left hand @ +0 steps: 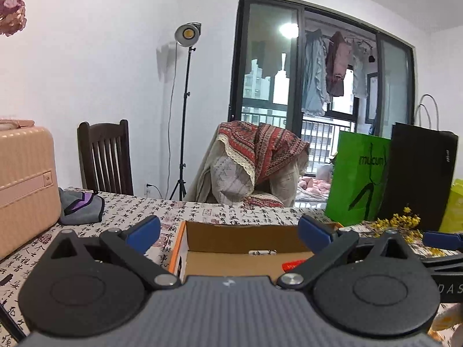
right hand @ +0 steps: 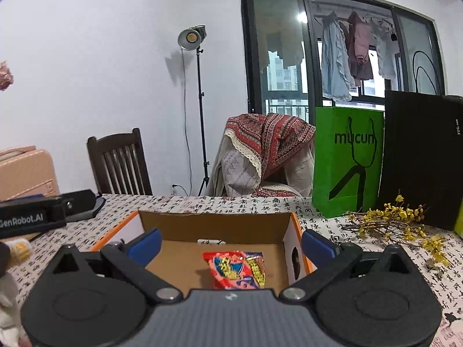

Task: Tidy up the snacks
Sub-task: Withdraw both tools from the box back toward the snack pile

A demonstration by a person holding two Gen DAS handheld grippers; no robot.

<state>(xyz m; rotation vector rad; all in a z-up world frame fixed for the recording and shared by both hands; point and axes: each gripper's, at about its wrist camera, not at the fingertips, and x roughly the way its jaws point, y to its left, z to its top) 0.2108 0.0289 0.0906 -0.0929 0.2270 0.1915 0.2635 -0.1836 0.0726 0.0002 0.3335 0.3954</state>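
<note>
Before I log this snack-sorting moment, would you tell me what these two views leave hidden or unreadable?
- Cardboard box, left wrist view: its near floor is hidden by the left gripper body; the snack packet shows only a red sliver.
- Snack packet, right wrist view: print too small to read; lower edge hidden by the right gripper body.
- Black bag: cut off by the right edge.

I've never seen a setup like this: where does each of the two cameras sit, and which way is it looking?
Left wrist: on the left tool, facing the cardboard box on the table; its blue fingers stand open.
Right wrist: on the right tool, looking into the box at a red snack packet; fingers open, a pale sleeve at the left edge.
Shared: box, green bag, lamp.
</note>
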